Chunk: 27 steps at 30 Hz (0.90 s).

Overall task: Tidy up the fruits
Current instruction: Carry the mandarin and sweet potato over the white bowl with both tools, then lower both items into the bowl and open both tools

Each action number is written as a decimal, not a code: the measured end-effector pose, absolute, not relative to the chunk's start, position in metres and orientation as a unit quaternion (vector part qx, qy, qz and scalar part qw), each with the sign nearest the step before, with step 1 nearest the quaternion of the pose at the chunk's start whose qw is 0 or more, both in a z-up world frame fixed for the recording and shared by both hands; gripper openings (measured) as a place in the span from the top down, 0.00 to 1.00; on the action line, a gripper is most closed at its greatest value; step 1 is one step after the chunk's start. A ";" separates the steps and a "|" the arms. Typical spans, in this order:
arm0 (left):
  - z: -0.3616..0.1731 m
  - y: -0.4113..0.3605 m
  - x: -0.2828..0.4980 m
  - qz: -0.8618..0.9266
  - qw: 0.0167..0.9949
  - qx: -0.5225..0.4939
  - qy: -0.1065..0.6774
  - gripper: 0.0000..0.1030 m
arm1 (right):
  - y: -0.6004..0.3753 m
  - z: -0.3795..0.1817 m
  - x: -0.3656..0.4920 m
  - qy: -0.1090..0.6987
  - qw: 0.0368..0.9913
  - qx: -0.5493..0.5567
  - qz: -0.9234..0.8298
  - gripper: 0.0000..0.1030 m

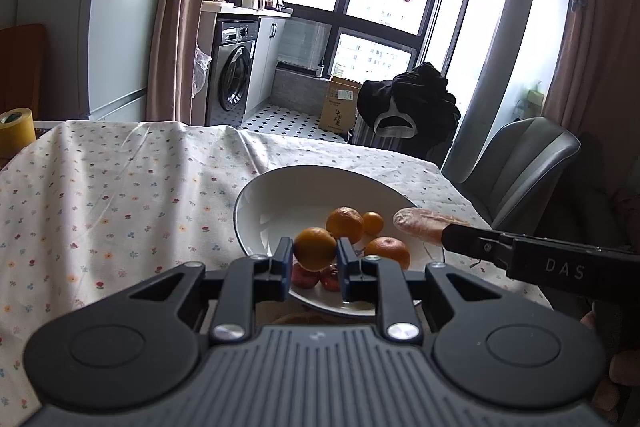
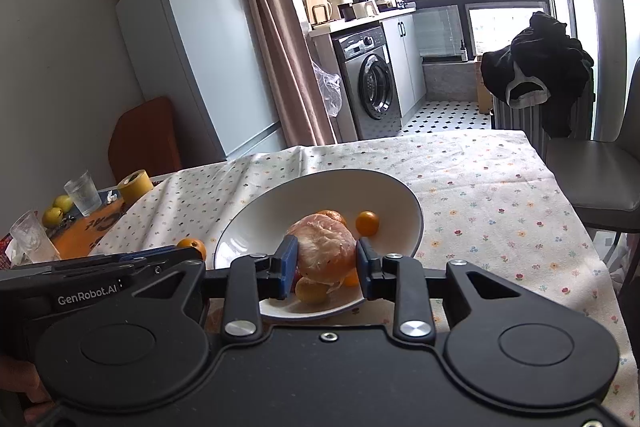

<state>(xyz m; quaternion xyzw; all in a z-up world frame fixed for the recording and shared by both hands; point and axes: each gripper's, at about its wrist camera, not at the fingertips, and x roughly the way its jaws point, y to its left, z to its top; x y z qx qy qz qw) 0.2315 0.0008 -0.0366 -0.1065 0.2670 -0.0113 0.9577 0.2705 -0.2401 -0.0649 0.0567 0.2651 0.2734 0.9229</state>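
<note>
A white bowl (image 1: 288, 187) sits on the flowered tablecloth and holds several oranges (image 1: 345, 225) and red fruits (image 1: 304, 277). My left gripper (image 1: 314, 255) is shut on an orange (image 1: 315, 247) just above the bowl's near rim. My right gripper (image 2: 327, 259) is shut on a pale peeled fruit (image 2: 326, 251) over the bowl (image 2: 340, 191). That fruit shows in the left wrist view (image 1: 420, 223) at the bowl's right edge. A small orange (image 2: 367, 223) lies in the bowl. The left gripper's orange (image 2: 194, 247) shows at the bowl's left.
A yellow tape roll (image 2: 134, 185), two glasses (image 2: 84, 193) and yellow-green fruits (image 2: 54, 215) stand at the table's far left. A grey chair (image 1: 516, 163) stands at the right edge. The flowered tablecloth (image 1: 120, 187) stretches left and beyond the bowl.
</note>
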 end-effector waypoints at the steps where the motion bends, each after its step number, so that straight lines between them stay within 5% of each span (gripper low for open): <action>1: -0.038 0.001 0.236 -0.010 0.957 -0.106 0.268 0.79 | -0.239 -0.065 0.272 0.265 0.923 0.057 0.273 0.72; 27: -0.044 0.024 0.259 0.034 0.948 -0.122 0.293 0.71 | -0.210 -0.070 0.301 0.278 0.915 0.066 0.284 0.72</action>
